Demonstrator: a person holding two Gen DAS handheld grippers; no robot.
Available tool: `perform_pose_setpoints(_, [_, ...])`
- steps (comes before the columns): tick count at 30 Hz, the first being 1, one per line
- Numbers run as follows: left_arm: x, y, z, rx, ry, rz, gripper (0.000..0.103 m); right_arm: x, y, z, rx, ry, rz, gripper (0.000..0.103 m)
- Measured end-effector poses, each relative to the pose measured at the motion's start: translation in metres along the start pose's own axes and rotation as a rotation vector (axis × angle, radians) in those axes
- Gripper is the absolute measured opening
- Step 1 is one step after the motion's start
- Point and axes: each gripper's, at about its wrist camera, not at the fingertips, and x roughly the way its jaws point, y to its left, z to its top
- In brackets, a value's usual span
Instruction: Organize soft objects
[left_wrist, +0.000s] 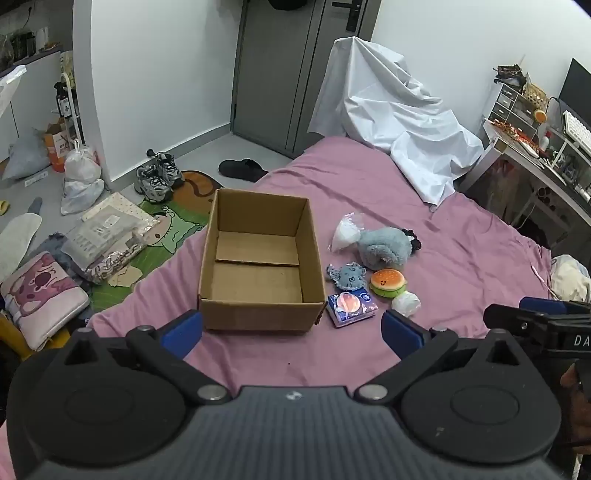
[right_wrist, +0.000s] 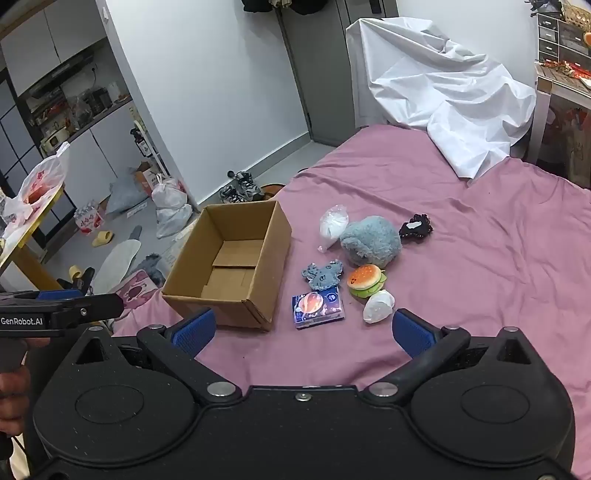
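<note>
An empty open cardboard box (left_wrist: 258, 291) (right_wrist: 192, 295) stands on the pink bed. To its right lie a grey-blue plush (left_wrist: 380, 245) (right_wrist: 371, 240), a small blue knitted toy (left_wrist: 347, 275) (right_wrist: 321, 275), a burger squishy (left_wrist: 388, 282) (right_wrist: 365, 280), a blue tissue pack (left_wrist: 351, 304) (right_wrist: 317, 308), a white crumpled ball (left_wrist: 405, 303) (right_wrist: 377, 306), a clear white bag (left_wrist: 345, 232) (right_wrist: 332, 223) and a black scrunchie (left_wrist: 413, 238) (right_wrist: 415, 227). My left gripper (left_wrist: 291, 328) is open before the box. My right gripper (right_wrist: 303, 328) is open just short of the tissue pack.
A white sheet (left_wrist: 399, 118) (right_wrist: 443, 92) drapes over something at the bed's far end. Left of the bed the floor holds shoes (left_wrist: 157, 177), bags, packages and a pink cushion (left_wrist: 44, 295). A cluttered desk (left_wrist: 535, 147) stands at the right.
</note>
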Motion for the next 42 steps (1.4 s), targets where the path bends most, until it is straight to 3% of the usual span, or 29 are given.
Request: perform_pose_setpoints(42, [-0.006,-0.005,-0.002,0.013,-0.020,-0.001,0.102,-0.008,0.002,0.003,-0.018,0.008,-0.024,0.103])
